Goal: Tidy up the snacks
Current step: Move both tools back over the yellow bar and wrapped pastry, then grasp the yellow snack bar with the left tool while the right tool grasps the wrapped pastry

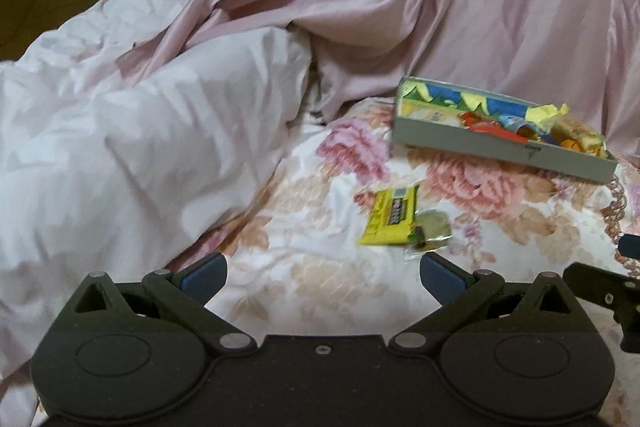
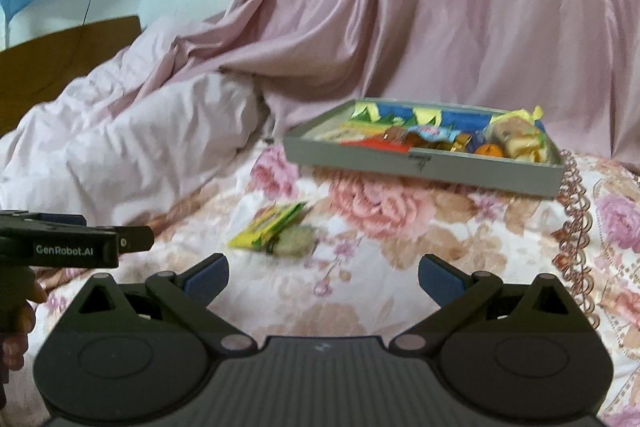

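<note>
both tools spread wide and empty: left gripper [image 1: 323, 277] and right gripper [image 2: 323, 277] hover side by side, low over the floral bedspread [image 2: 400, 267]. just ahead lies a yellow snack packet [image 1: 390, 215] touching a clear-wrapped snack [image 1: 432, 229]. farther back sits the grey snack tray [image 2: 424, 163], filled with wrappers.

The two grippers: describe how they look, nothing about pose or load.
Both are matte black plastic. The left gripper and right gripper each carry two round housings, linkage bars with silver pivot pins, and blue-padded fingers. The right one's base is ribbed. Seen side-on in the right wrist view, the left gripper's body bears white lettering "GenRobot.AI". No cables or sleeves show.
</note>
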